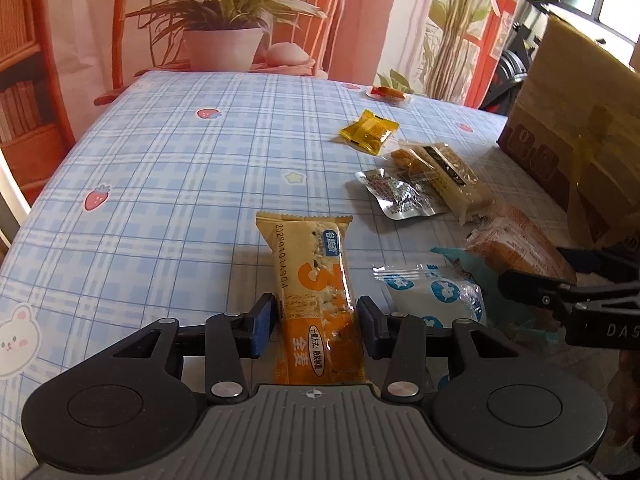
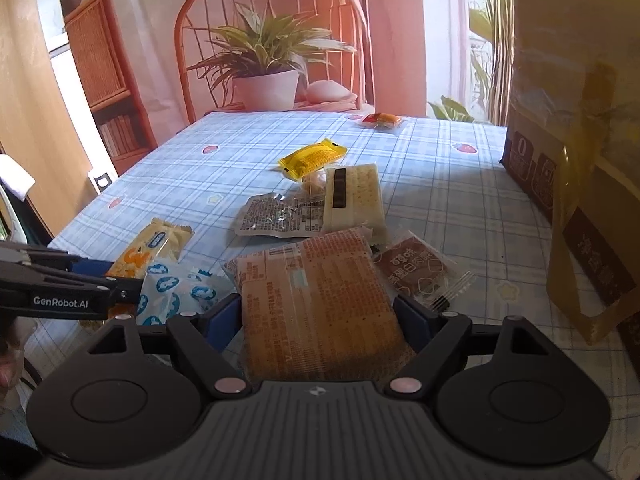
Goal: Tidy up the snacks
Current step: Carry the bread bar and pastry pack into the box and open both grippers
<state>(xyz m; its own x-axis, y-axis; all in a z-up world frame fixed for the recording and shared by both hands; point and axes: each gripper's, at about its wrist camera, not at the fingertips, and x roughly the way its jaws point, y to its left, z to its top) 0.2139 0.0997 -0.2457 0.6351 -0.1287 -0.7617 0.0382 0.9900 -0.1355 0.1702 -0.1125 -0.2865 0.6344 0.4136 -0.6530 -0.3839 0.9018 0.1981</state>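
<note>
Here our left gripper (image 1: 316, 322) pinching a long yellow-orange snack bar (image 1: 312, 292), wrapper printed with a date code, our right gripper (image 2: 318, 316) pinching a flat orange packet (image 2: 320, 304) with dense small print, both over the blue checked tablecloth (image 1: 160, 184).

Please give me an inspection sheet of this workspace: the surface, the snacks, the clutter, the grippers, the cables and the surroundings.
Surface: table with blue plaid cloth, strawberry prints.
Job's things: orange cereal bar between the left fingers; large brown packet between the right fingers; blue-and-white packet, silver packet, pale cracker pack, yellow packet, small brown sachet, red packet at the far edge.
Clutter: cardboard box, taped.
Grippers: left gripper and right gripper each straddle a packet; grip unclear.
Cables: nothing seen.
Surroundings: potted plant, chair.
</note>
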